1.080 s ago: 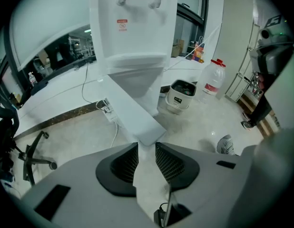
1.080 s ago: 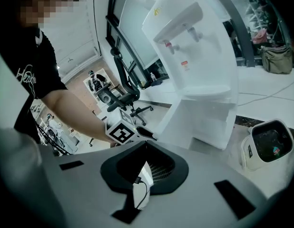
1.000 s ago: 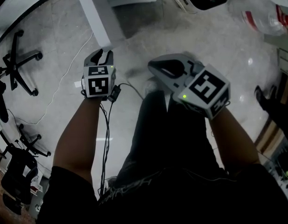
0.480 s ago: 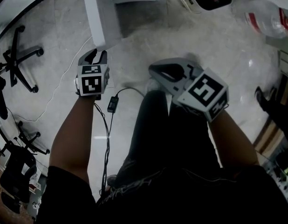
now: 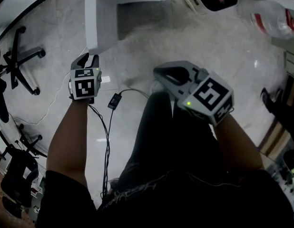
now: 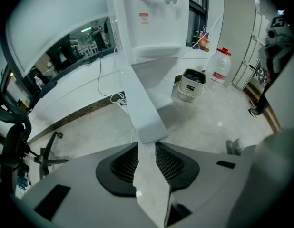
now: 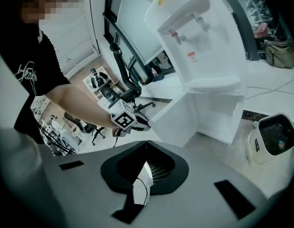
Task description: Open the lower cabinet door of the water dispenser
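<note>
Left gripper (image 6: pixel 146 144) tight on cabinet door (image 6: pixel 143 112); red label (image 6: pixel 144 18) illegible

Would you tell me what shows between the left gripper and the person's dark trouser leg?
In the head view, a small black box on a black cable shows between the left gripper and the trouser leg.

Head view's kinda dim, dark vignette in the corners; the glossy floor (image 5: pixel 232 46) throws small glare spots at upper right. Gripper views are brighter but fisheye-bent at the edges; the white water dispenser (image 6: pixel 156 37) looks washed out.
</note>
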Demonstrator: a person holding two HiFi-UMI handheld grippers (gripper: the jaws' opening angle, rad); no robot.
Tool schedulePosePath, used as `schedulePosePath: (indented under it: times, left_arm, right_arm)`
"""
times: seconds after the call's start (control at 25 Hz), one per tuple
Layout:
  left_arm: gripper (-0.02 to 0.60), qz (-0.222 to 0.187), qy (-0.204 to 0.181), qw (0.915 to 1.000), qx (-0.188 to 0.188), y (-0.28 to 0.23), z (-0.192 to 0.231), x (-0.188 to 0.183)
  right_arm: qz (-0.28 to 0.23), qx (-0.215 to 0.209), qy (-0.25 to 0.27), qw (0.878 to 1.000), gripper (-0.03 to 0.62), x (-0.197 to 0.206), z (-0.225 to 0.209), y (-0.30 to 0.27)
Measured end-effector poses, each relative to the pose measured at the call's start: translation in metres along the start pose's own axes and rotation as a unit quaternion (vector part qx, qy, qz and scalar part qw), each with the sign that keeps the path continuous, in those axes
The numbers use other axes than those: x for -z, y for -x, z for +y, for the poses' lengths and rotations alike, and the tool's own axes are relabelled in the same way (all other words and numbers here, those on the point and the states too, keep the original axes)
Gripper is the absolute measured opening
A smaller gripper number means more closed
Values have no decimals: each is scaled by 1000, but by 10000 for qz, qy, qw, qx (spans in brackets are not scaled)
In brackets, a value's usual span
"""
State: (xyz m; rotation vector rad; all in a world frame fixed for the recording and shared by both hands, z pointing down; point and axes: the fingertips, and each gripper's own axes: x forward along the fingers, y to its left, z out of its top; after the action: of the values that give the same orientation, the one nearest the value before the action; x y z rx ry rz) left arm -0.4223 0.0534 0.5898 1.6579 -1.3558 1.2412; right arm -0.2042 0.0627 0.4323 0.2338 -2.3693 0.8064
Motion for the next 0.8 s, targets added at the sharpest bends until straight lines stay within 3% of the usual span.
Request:
schedulePosePath:
  times: [0.32, 0.52, 0.68, 0.8]
  left_arm:
    - [100, 44, 246, 9989, -404, 1, 30, 9]
    - [77, 79, 601, 9961, -644, 5, 27, 18]
    - [58, -12, 1097, 9935, -309, 26, -11, 32]
    - [35, -280, 1153, 9926, 247, 59, -63, 29]
  right_arm:
    - [-10, -42, -89, 10000, 12, 5, -3, -2]
    - [-70, -14, -41, 10000, 12, 14, -2, 6]
    - [-202, -25, -31, 9998, 12, 17, 10, 27]
    - [-391, -82, -24, 9992, 12, 18, 27, 55]
